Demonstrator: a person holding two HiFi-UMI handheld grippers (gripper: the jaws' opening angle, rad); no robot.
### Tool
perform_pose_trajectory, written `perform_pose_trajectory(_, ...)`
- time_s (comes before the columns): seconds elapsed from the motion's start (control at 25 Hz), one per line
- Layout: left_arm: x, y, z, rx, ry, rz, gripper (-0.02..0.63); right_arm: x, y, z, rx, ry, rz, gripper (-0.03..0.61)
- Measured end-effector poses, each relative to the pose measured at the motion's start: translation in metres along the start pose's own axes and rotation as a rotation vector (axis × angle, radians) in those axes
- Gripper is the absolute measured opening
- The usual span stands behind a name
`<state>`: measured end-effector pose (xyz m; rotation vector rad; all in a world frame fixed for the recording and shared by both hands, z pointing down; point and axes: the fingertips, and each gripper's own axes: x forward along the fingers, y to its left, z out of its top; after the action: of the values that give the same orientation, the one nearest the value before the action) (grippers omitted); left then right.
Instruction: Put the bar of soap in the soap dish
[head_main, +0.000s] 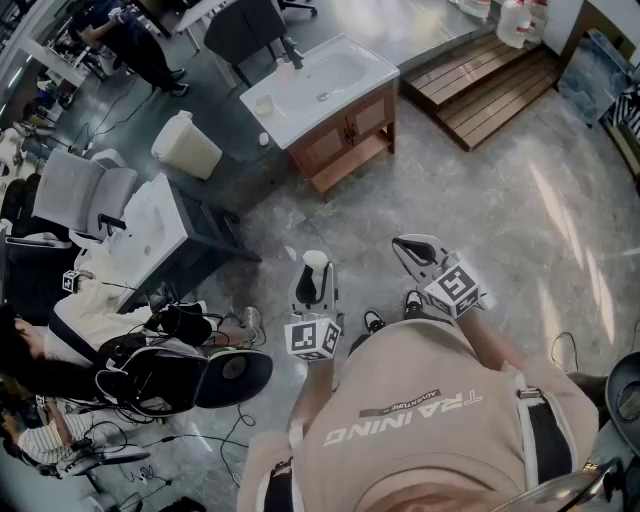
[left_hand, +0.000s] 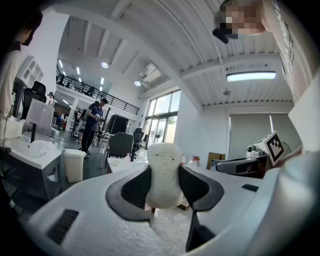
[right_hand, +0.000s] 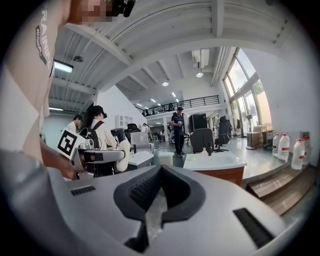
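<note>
Fingers (left_hand: 132, 189) of the left gripper (head_main: 315, 280) are squeezing the bar of soap (left_hand: 163, 175) from both sides, and the soap pokes out past their tips. The right gripper (right_hand: 159, 172) has its fingers pressed together with nothing between them. The soap is up in the air in front of the person, well away from the bench with the sink (head_main: 290, 125), so it has a long way to go. Soap is slippery, I think, and only its lower part is pinched, so a bump or a hard squeeze could make it pop out and fall on the grey floor (head_main: 450, 190). A small pale thing (head_main: 265, 103) on the left end of that bench may be the soap dish, but it is too small to tell, so the soap could end up in the wrong spot. A second white bench (head_main: 150, 225) stands off to the left and could be mixed up with the first. Black cables (head_main: 235, 425) lie on the floor to the left and could trip a foot. From above, the head view shows both grippers and how far off the bench is, but not how the soap is pinched. The left gripper view shows that pinch up close. The right gripper view shows its own shut fingers, and the soap from the side.
</note>
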<state>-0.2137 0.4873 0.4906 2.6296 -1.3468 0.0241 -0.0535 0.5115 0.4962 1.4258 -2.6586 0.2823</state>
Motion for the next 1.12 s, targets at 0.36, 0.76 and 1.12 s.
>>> perform_pose_trajectory(0.36, 0.016, 0.018, 0.001, 0.022, 0.008, -0.028, 0.170, 0.021, 0.000, 0.001, -0.015, -0.017, -0.025, 0.012)
perform_pose_trajectory(0.76, 0.038, 0.044, -0.007, 0.004, 0.024, -0.095, 0.170, 0.051, -0.004, 0.000, -0.031, 0.004, -0.091, 0.012)
perform_pose_trajectory(1.12, 0.080, 0.069, -0.017, -0.052, 0.077, -0.057, 0.170, 0.089, -0.036, -0.003, -0.005, 0.037, -0.051, 0.012)
